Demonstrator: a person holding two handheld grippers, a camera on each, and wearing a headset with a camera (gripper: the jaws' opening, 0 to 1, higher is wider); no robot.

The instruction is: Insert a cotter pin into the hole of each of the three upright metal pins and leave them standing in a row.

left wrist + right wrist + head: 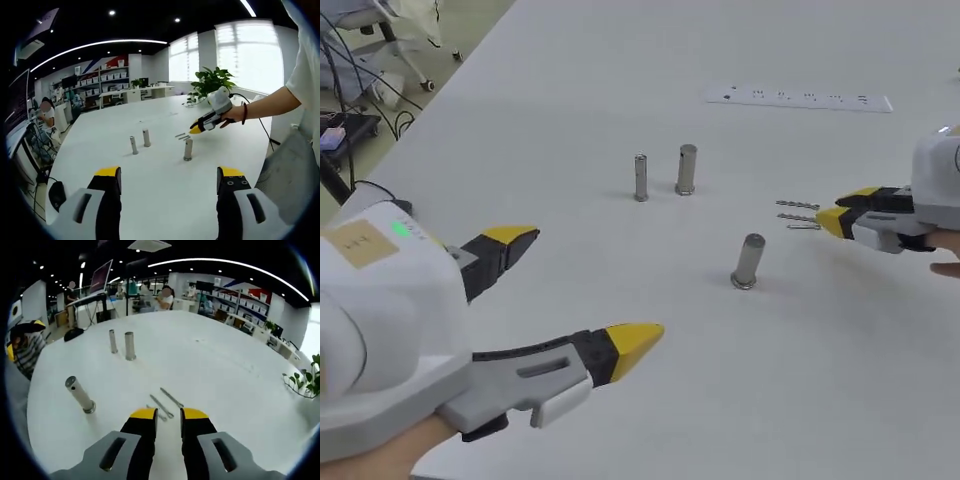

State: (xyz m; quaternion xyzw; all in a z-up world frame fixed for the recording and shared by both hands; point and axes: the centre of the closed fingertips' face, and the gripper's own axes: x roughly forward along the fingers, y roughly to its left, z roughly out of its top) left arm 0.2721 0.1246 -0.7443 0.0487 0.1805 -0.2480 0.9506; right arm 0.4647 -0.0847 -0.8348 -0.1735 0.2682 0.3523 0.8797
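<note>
Three upright metal pins stand on the white table: a thin one (pixel 641 177), a thicker one (pixel 686 169) beside it, and a third (pixel 749 261) nearer and to the right. Three cotter pins (pixel 798 215) lie flat right of them. My right gripper (pixel 832 222) hovers just behind the cotter pins (pixel 165 405), jaws a narrow gap apart with nothing between them. My left gripper (pixel 575 290) stands wide open at the near left, well short of the metal pins (pixel 188 149). In the left gripper view the right gripper (pixel 195 130) shows beyond the nearest pin.
A white power strip (pixel 800 98) lies at the far right of the table. The table's left edge (pixel 430 110) drops to a floor with cables and a chair base. Bare tabletop lies between my grippers.
</note>
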